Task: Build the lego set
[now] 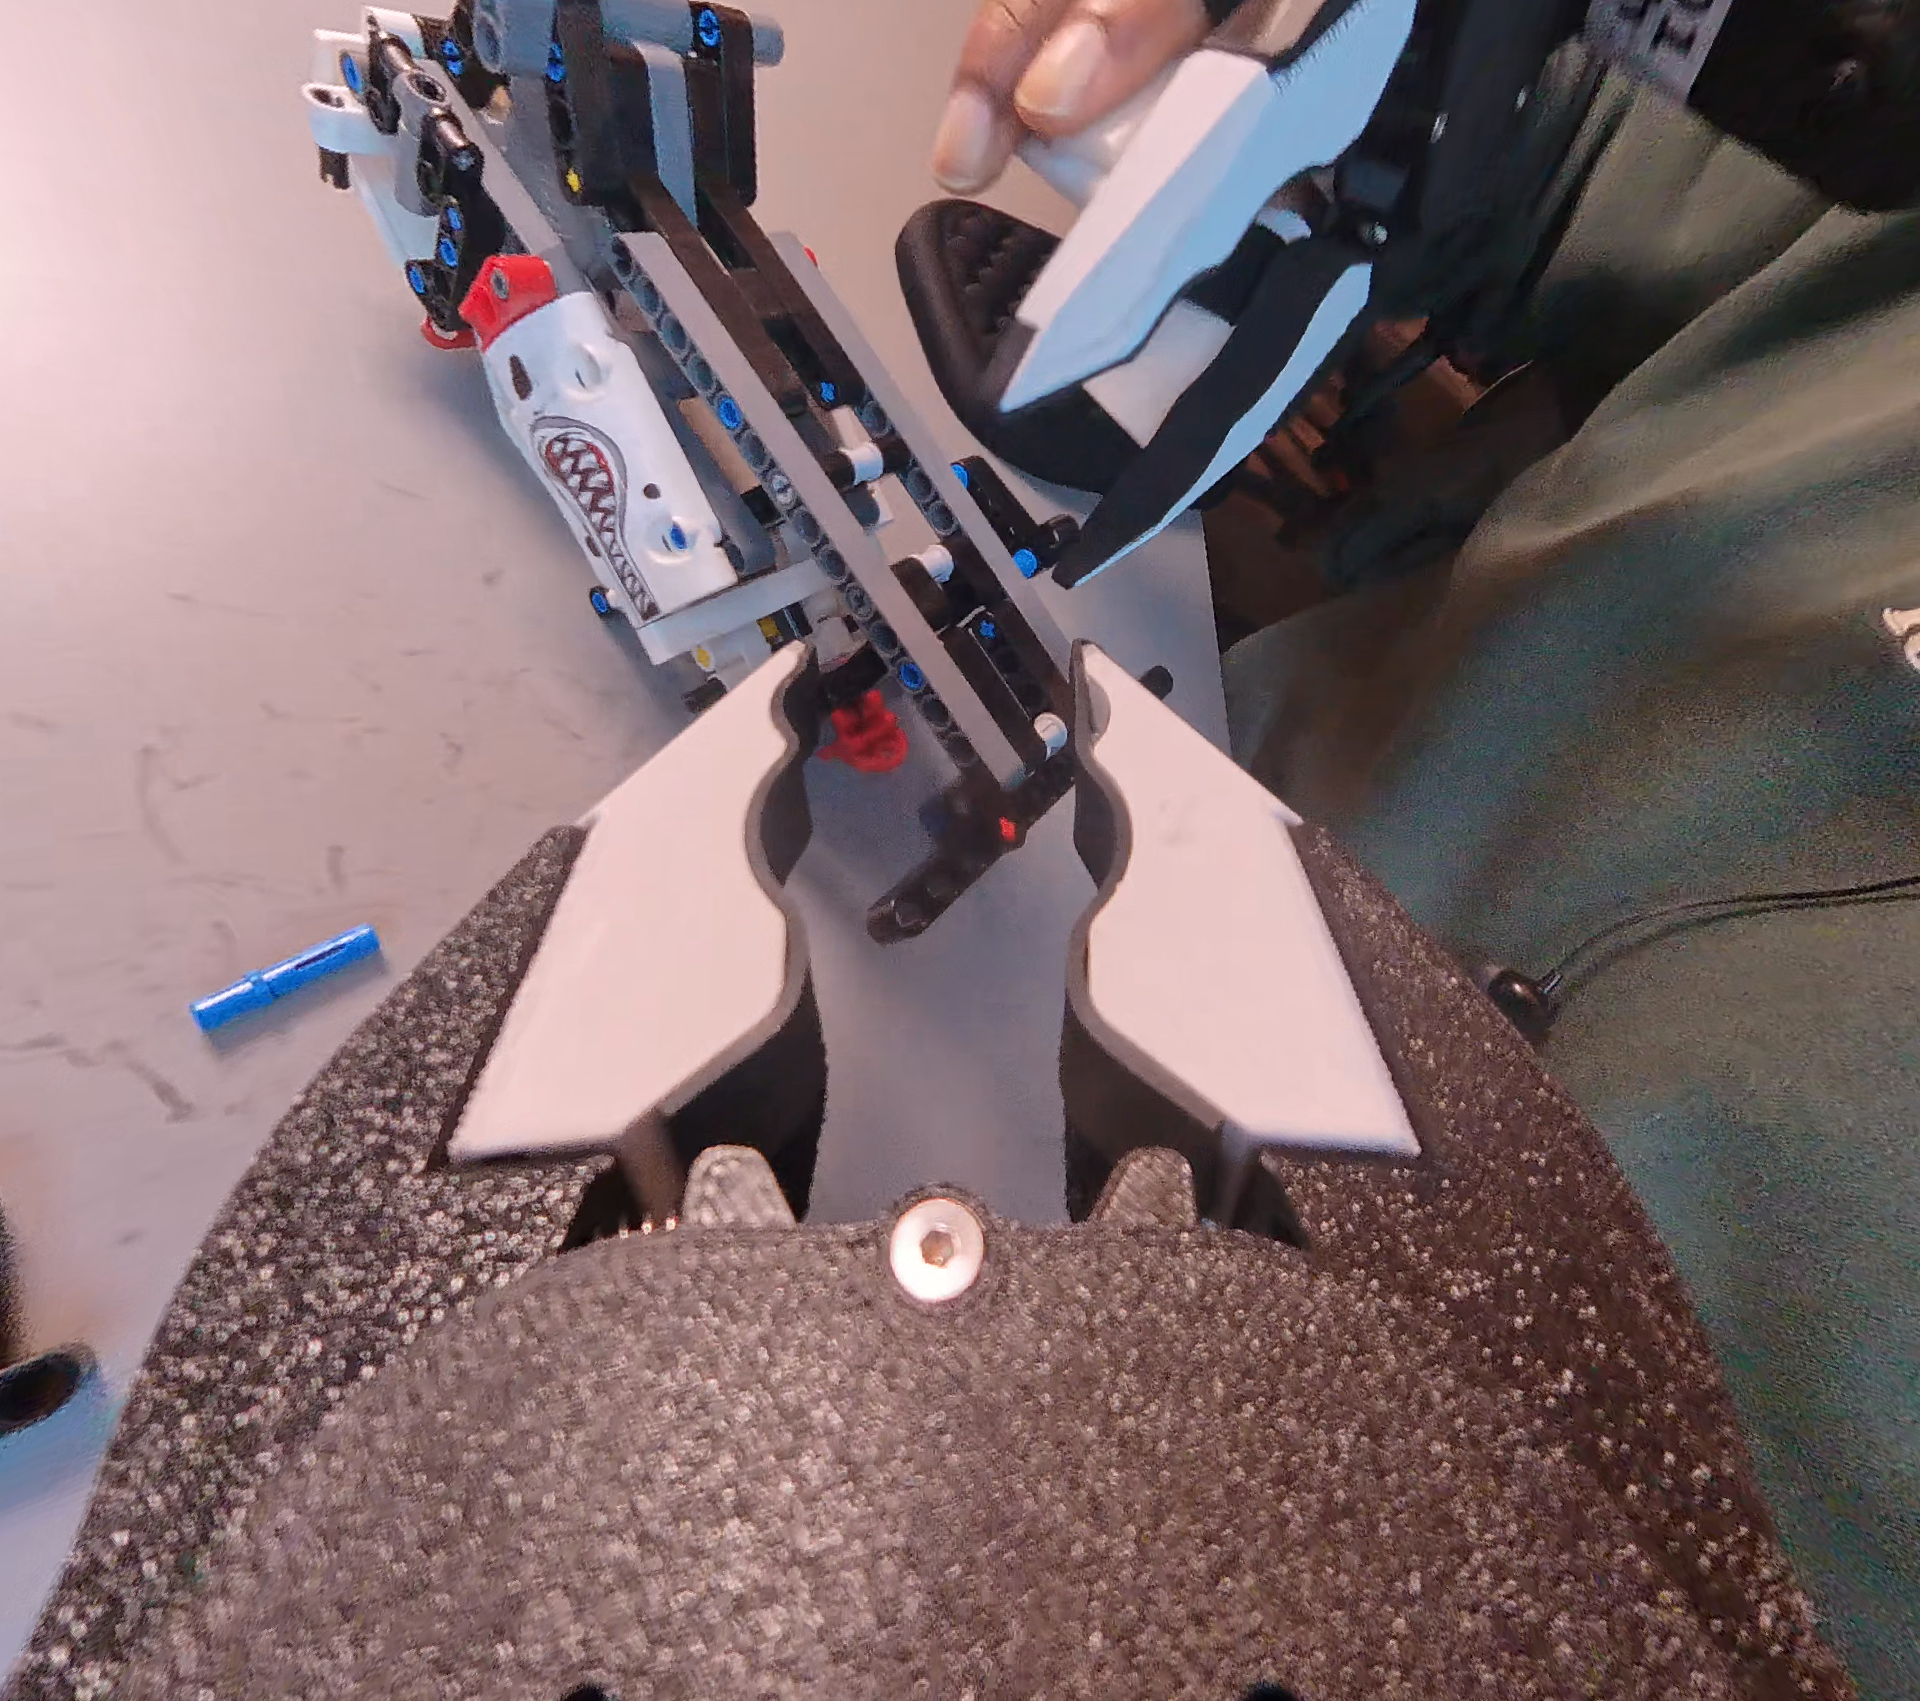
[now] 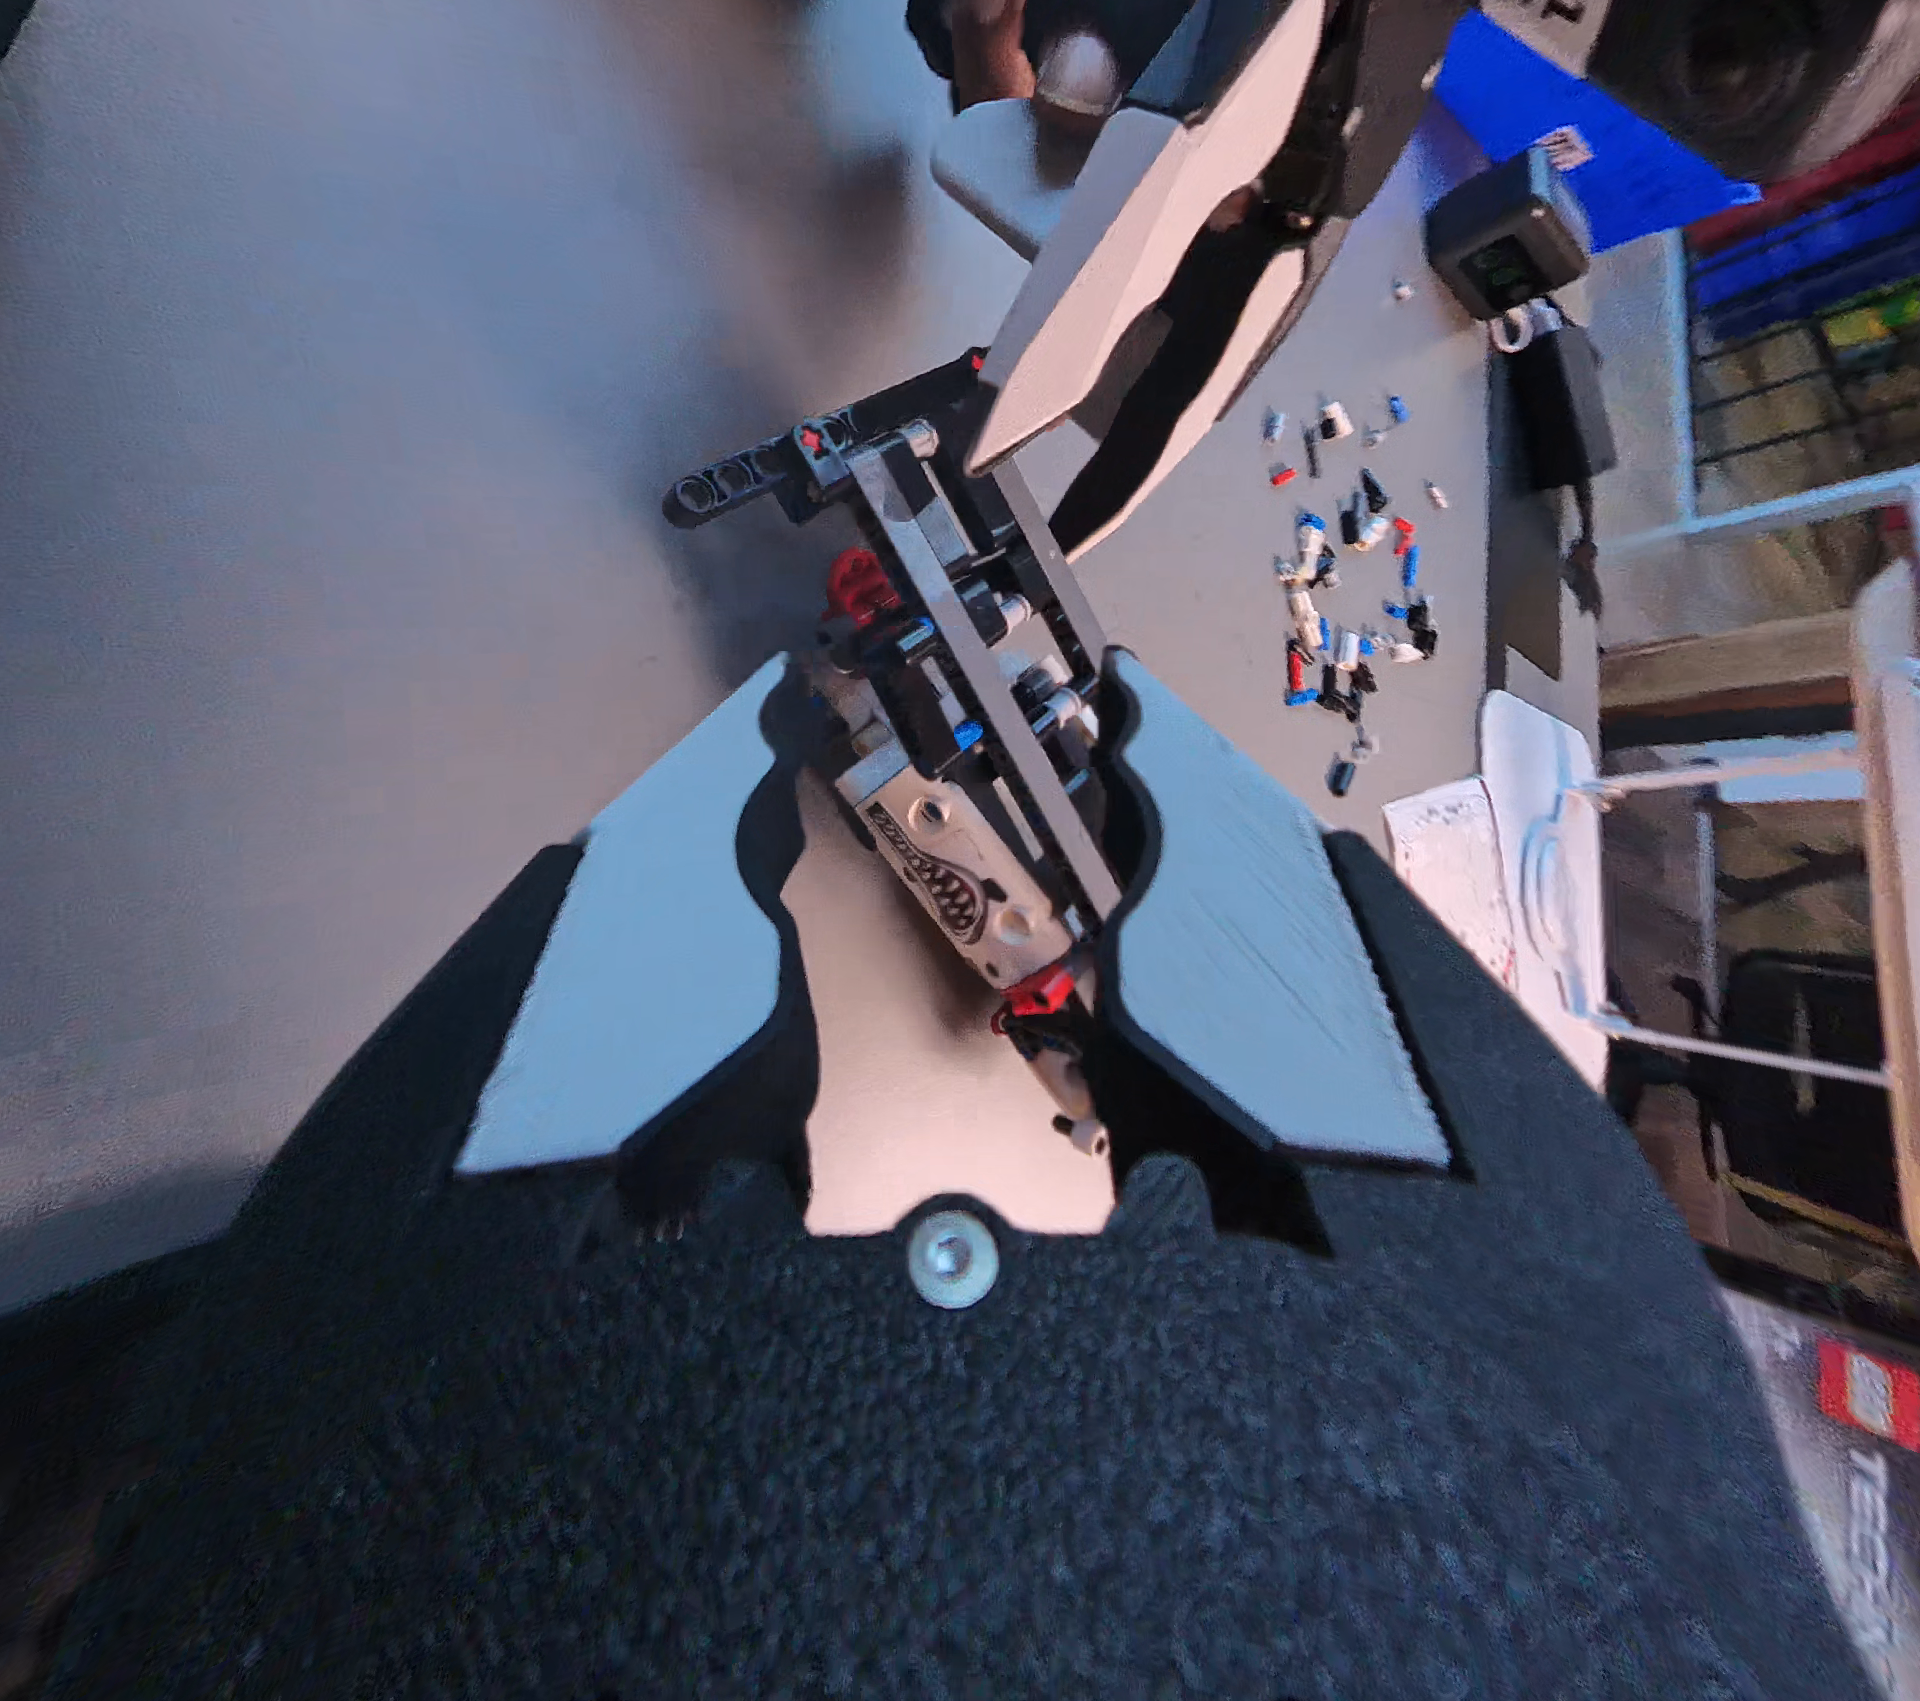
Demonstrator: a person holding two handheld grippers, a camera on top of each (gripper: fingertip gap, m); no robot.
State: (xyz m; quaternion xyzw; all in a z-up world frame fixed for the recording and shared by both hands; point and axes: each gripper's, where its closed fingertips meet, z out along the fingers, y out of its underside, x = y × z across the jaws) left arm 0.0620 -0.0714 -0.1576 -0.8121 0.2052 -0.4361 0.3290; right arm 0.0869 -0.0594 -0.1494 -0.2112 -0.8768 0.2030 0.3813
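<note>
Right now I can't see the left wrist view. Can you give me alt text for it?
A half-built lego model lies on a pale table, its near end between the fingers of the open left gripper. The right gripper, also open, comes in from the upper right. A loose blue pin lies at left.

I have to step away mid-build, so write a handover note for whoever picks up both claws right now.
Left claw: open, empty, fingers either side of the model's black tail end.
Right claw: open, empty, fingers either side of the shark-mouth end.
Lego model: partly built, lying on the grey table; neither claw visibly clamps it.
Spare parts: a blue pin lies loose to the model's side; a pile of small pieces lies farther off on the table.
Done: frame and shark-mouth panel joined.
Left: fit the remaining loose pieces.
</note>
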